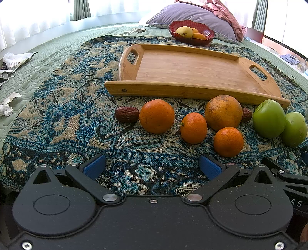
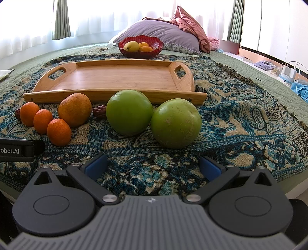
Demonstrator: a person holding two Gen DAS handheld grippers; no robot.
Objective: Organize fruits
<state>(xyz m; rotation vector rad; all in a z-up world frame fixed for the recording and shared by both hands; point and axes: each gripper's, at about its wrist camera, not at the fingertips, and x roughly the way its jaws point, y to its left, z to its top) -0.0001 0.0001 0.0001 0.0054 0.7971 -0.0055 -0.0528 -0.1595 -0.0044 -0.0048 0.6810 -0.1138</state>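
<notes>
A wooden tray point(image 1: 188, 69) point(image 2: 119, 77) lies bare on the patterned blanket. In front of it sit a large orange point(image 1: 223, 112) point(image 2: 75, 109), three small oranges point(image 1: 156, 116) point(image 2: 58, 132), two dates point(image 1: 127, 114) point(image 2: 99, 111) and two green fruits point(image 1: 268, 118) point(image 2: 175, 123). A red bowl point(image 1: 191, 32) point(image 2: 140, 46) with yellow fruit stands behind the tray. My left gripper point(image 1: 153, 167) is open and empty, short of the oranges. My right gripper point(image 2: 153, 167) is open and empty, just short of the green fruits.
A purple pillow point(image 1: 194, 14) point(image 2: 159, 32) and pink cloth lie behind the bowl. Crumpled paper and a bag point(image 1: 11, 63) lie at the left on the green quilt. The bed edge, chargers and cables point(image 2: 288, 73) are at the right.
</notes>
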